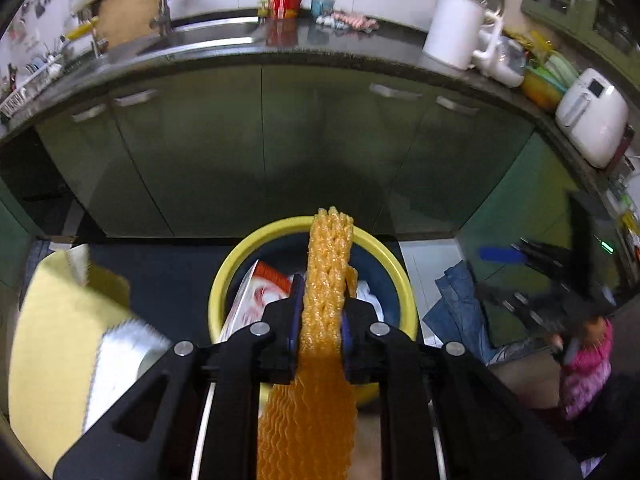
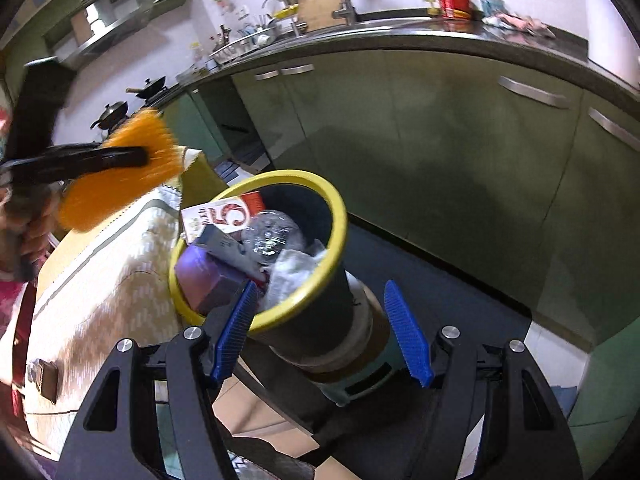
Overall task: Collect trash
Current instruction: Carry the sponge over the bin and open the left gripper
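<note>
My left gripper (image 1: pixel 320 312) is shut on an orange foam net sleeve (image 1: pixel 326 272) and holds it above a yellow-rimmed dark trash bin (image 1: pixel 224 276). The bin holds a red and white carton (image 1: pixel 264 288) and crumpled wrappers. In the right wrist view the bin (image 2: pixel 328 216) stands just ahead, filled with a carton (image 2: pixel 224 212), a purple box (image 2: pixel 204 276) and clear plastic (image 2: pixel 272 232). My right gripper (image 2: pixel 326 330) is open and empty, its blue pads on either side of the bin's lower body. The left gripper with the orange net (image 2: pixel 120 172) shows at the left.
A table with a yellow patterned cloth (image 1: pixel 52 332) (image 2: pixel 100 280) stands left of the bin. Green cabinets (image 1: pixel 260 148) under a dark counter (image 1: pixel 320 52) are behind it. A dark mat (image 2: pixel 420 280) lies on the floor. A white kettle (image 1: pixel 456 32) and air fryer (image 1: pixel 592 116) are on the counter.
</note>
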A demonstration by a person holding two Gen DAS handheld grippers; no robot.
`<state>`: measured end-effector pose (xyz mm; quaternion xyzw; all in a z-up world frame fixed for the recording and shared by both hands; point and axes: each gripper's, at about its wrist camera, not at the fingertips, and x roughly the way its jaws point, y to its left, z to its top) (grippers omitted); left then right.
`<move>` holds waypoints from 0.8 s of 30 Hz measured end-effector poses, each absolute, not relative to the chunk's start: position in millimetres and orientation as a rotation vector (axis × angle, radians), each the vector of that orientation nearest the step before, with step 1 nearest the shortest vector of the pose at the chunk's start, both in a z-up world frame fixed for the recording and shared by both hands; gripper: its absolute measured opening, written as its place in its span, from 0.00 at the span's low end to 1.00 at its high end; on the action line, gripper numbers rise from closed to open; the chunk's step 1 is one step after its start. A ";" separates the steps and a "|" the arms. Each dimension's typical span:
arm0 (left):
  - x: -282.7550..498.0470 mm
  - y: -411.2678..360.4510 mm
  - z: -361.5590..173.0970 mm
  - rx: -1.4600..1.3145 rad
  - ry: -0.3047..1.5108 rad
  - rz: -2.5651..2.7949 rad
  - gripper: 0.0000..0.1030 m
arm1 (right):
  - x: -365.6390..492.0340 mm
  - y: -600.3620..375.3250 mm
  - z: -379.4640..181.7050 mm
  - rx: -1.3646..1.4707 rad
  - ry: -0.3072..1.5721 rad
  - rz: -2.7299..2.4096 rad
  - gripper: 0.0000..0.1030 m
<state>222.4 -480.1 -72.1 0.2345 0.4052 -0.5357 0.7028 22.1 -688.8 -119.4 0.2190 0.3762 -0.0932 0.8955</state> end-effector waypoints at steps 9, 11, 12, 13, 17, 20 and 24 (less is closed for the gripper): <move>240.0 -555.5 -126.3 0.586 0.972 -1.103 0.46 | 16.6 -698.4 -133.1 0.495 0.794 -0.189 0.64; 239.3 -559.6 -129.6 0.601 0.975 -1.087 0.55 | 17.6 -697.3 -134.1 0.497 0.796 -0.178 0.64; 238.9 -559.1 -129.5 0.604 0.978 -1.086 0.59 | 18.3 -696.3 -134.1 0.497 0.795 -0.175 0.64; 238.5 -556.9 -127.7 0.608 0.979 -1.074 0.60 | 18.5 -695.6 -134.2 0.498 0.795 -0.171 0.64; 238.7 -532.6 -105.8 0.560 0.967 -1.077 0.61 | 19.5 -693.3 -132.4 0.499 0.791 -0.166 0.64; 233.4 -505.8 -80.0 0.508 0.939 -1.090 0.64 | 20.5 -689.7 -130.0 0.496 0.788 -0.161 0.64; 213.4 -456.3 -39.7 0.425 0.876 -1.117 0.72 | 22.7 -680.6 -125.6 0.482 0.789 -0.148 0.64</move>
